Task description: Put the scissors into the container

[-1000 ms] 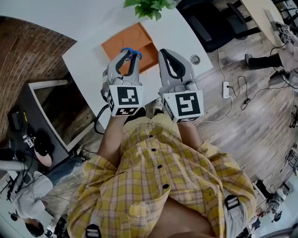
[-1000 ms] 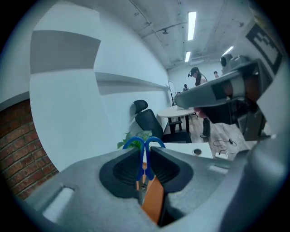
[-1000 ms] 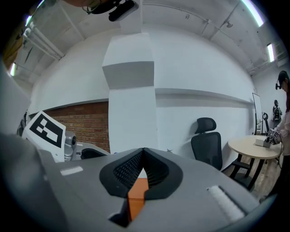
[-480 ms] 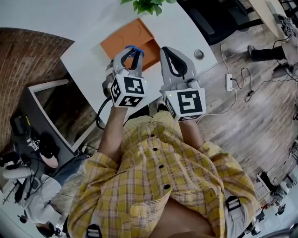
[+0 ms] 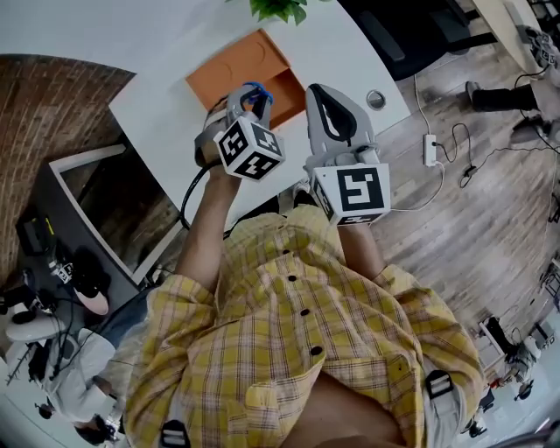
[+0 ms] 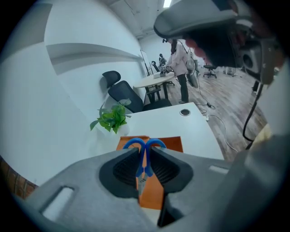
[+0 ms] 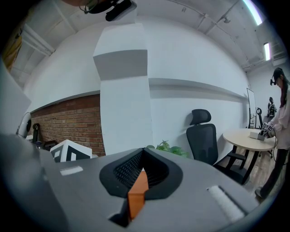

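2 tools work over a white bench [image 5: 162, 96]. The left tool [image 5: 248, 98] is clamped tight on 1 pair of blue-handled scissors [image 5: 257, 90], held in the air above the near end of the 1 orange container [image 5: 234, 70]. The right tool [image 5: 316, 91], just beside it at 3 o'clock, has its jaws drawn in on the container's right wall.

Around them are 1 potted plant [image 5: 278, 9] at 12 o'clock on the bench's far edge, and 1 round grommet [image 5: 376, 99] at 3 o'clock near the bench's corner. A power strip [image 5: 430, 150] with trailing cables lies on the wooden floor beyond it. Nothing stands between the scissors and the container's open top.

The left gripper view alone shows the scissors' 2 handle loops [image 6: 145, 145] poking out past the jaws, blades pointing back toward the camera, with the container [image 6: 174, 144] below and ahead. It also takes in the plant [image 6: 111, 118], 1 black office chair [image 6: 121, 94] and a person [image 6: 179, 56] standing at a round table at 1 o'clock.

The right gripper view alone shows a strip of orange wall [image 7: 138, 192] between that tool's pads, a brick wall at 9 o'clock and the left tool's marker cube [image 7: 68, 152].
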A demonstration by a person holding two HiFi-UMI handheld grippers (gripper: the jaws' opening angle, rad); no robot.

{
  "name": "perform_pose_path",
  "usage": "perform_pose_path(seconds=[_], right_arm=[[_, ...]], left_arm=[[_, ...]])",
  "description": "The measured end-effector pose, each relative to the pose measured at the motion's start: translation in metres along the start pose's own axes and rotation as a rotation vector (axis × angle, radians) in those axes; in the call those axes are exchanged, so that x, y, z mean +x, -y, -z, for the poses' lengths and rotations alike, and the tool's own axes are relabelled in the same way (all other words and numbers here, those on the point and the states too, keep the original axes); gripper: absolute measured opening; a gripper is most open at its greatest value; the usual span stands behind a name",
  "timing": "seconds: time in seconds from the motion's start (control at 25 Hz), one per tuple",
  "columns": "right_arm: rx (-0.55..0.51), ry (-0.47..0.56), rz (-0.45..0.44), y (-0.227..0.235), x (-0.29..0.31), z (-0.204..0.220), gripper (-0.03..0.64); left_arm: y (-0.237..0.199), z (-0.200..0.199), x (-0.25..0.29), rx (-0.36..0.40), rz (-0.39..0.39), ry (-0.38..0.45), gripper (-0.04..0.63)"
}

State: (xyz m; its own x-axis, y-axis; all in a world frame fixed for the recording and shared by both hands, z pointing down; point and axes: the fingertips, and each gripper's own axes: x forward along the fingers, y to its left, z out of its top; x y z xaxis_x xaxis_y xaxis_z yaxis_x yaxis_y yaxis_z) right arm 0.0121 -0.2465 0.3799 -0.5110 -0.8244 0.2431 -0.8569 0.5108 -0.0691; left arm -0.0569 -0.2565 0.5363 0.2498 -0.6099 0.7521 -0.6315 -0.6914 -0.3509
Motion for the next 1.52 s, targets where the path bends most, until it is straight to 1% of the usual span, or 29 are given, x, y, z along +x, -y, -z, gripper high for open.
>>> perform_pose_path(seconds=[0.16,0.4,0.64,0.8,1.04,1.16,1.32,1.52], right_arm=[[0.003,-0.004,0.006,0.003,0.001,0.003,0.006],[0.013,-0.022,0.013,0.006,0.003,0.011,0.006],[0.015,-0.028,0.011,0.007,0.006,0.014,0.006],[0.016,-0.034,0.009,0.007,0.007,0.016,0.006],[0.020,-0.049,0.016,0.012,0.009,0.021,0.006],[0.018,-0.056,0.024,0.014,0.006,0.023,0.006],[0.024,-0.059,0.023,0.013,0.007,0.026,0.006],[0.025,-0.061,0.016,0.012,0.006,0.026,0.006]], left_arm=[[0.006,0.008,0.015,0.050,0.003,-0.029,0.083],[0.022,0.020,0.037,0.061,0.059,-0.077,0.084],[0.037,0.030,0.067,0.021,0.135,-0.119,0.084],[0.047,0.042,0.084,0.001,0.173,-0.147,0.084],[0.048,0.050,0.102,-0.016,0.172,-0.154,0.086],[0.054,0.049,0.110,-0.027,0.189,-0.139,0.086],[0.059,0.054,0.119,-0.040,0.214,-0.141,0.086],[0.062,0.059,0.129,-0.046,0.207,-0.157,0.087]])
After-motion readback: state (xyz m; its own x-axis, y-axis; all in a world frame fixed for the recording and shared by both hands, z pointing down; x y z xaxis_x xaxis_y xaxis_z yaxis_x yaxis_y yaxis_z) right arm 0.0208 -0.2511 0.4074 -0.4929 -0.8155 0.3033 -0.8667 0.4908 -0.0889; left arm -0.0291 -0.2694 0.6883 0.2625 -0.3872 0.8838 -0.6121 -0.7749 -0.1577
